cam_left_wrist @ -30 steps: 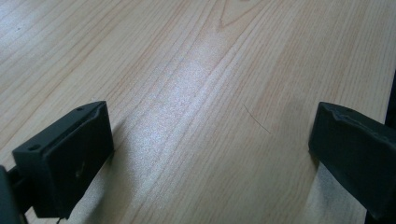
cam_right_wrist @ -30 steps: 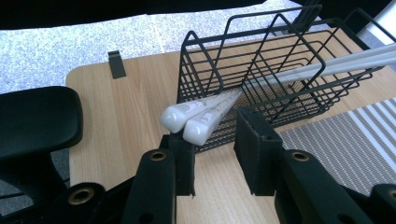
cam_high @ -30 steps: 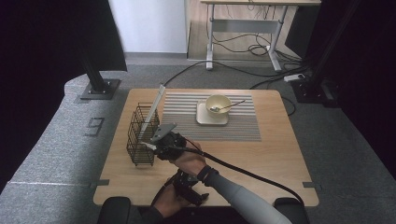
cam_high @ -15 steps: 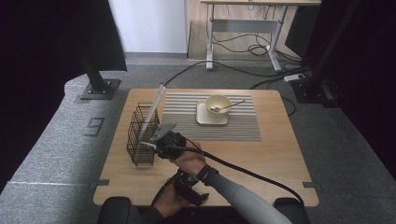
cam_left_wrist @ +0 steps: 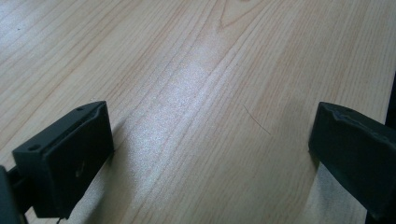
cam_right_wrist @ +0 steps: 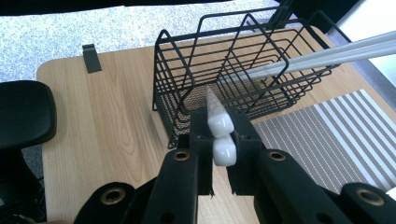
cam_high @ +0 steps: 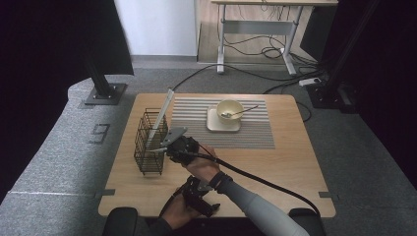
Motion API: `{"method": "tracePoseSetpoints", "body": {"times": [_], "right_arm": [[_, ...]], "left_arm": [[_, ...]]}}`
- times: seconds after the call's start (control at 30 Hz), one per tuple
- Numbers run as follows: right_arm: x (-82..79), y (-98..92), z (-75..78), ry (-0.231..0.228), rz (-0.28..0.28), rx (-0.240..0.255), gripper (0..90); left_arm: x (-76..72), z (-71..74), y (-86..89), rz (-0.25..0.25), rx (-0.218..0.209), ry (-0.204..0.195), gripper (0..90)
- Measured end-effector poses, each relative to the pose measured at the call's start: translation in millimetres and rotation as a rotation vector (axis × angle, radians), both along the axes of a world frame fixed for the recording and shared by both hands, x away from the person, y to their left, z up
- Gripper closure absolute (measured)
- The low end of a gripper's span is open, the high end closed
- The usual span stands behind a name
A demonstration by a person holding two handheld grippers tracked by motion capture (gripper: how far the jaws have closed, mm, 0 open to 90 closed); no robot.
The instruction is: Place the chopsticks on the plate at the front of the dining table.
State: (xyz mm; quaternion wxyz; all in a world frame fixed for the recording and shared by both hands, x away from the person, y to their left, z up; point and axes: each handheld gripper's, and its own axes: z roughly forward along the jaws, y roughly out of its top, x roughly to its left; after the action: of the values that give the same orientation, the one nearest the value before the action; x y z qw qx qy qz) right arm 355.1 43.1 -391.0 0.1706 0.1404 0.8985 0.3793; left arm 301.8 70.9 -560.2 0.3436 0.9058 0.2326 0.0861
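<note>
your right claw (cam_right_wrist: pixel 219 140) is clamped on two white chopsticks (cam_right_wrist: pixel 218 125), their long axis pointing straight ahead into the black wire basket (cam_right_wrist: pixel 233 70) just beyond the tips. your left claw (cam_left_wrist: pixel 205 154) hangs open over bare table (cam_left_wrist: pixel 196 70), well behind.

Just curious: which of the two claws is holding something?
The right gripper: its jaws have just closed on a white utensil by the basket. The left gripper stands open over the table.

chopsticks (cam_right_wrist: pixel 219 128) | white pair, butt ends showing | lying level, pointing at rack (cam_right_wrist: pixel 224 74) | rack: black wire, standing upright
</note>
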Motion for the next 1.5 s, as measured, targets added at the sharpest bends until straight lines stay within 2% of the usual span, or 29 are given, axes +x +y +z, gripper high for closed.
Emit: {"method": "tracePoseSetpoints", "body": {"times": [0.43,0.77,0.97,1.23,1.5], "right_arm": [[7.3,-14.5,13.5,0.079,0.003,0.028,82.4],[9.8,-30.1,24.3,0.113,0.005,0.068,82.4],[12.0,-38.1,30.3,0.125,0.003,0.093,82.3],[13.1,-48.7,43.3,0.113,0.004,0.125,82.4],[13.3,-59.2,56.0,0.119,0.008,0.18,82.3]], "left_arm": [[0.0,0.4,0.0,0.0,0.006,0.002,0.0],[0.0,0.3,0.2,-0.001,0.005,0.002,0.0],[0.1,0.1,-0.1,0.0,0.002,0.0,0.0],[0.1,-0.1,-0.2,0.0,0.001,-0.001,0.0],[0.4,0.2,-0.1,-0.005,0.005,-0.001,0.0]]}}
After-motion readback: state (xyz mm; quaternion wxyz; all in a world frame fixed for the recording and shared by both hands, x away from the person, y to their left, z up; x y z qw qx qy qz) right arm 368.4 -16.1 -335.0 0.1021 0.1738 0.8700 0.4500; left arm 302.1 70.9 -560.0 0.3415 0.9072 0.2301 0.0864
